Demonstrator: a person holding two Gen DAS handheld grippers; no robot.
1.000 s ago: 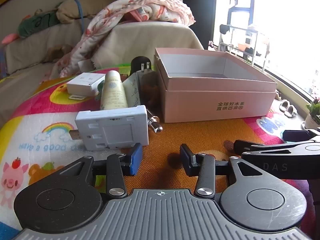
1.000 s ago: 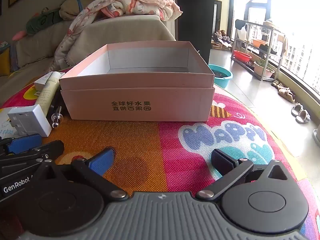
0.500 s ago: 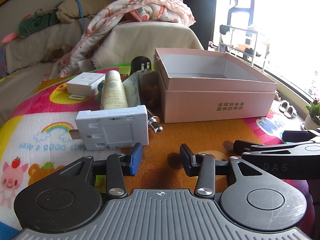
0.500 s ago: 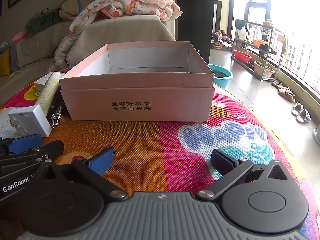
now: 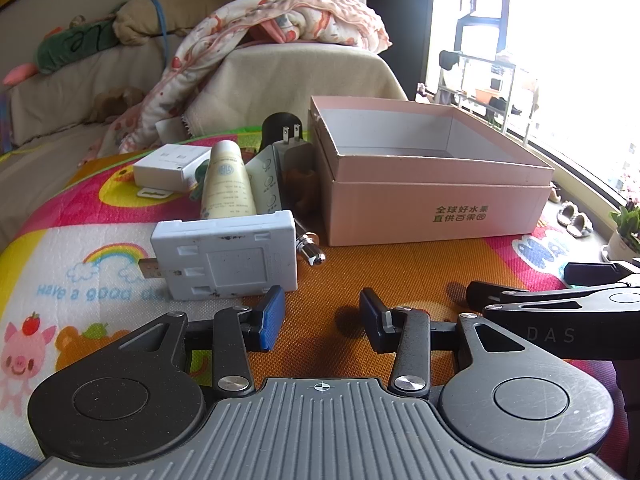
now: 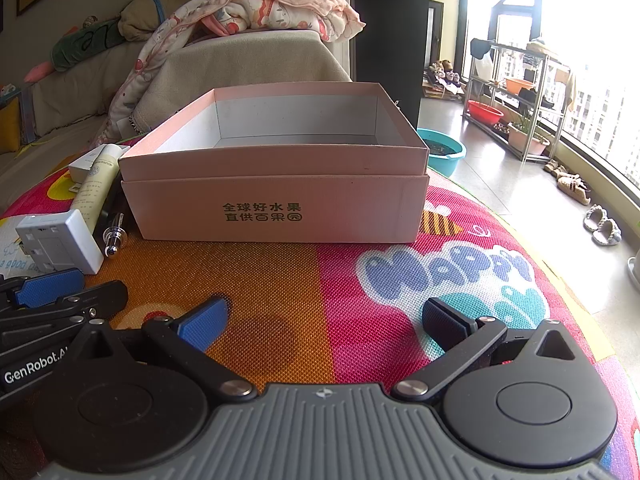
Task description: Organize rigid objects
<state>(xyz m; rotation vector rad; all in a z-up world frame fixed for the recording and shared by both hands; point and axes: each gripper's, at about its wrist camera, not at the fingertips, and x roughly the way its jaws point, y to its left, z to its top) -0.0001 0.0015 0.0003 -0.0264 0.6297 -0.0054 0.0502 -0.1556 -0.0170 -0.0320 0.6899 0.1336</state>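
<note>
**White adapter at eleven o'clock of the left tongs**

The white adapter [image 5: 226, 256] is seen just ahead of the left tongs [image 5: 322, 322], long axis crosswise; these are partly spread and empty. The right tongs [image 6: 324, 322], spread wide and empty, are farther off. The pink box [image 5: 432, 200], probably empty, stands at one o'clock on the play mat [image 6: 400, 280]; a sofa [image 5: 280, 76] lies behind.

A bright cartoon play mat [image 6: 360, 264] carries everything. On it sits an open pink box [image 6: 276, 208]. Left of the box lie a metal stopper [image 5: 310, 246], a white adapter [image 5: 228, 258], a cream tube [image 5: 226, 182], a white carton [image 5: 170, 168] and a plug [image 5: 292, 152].
</note>
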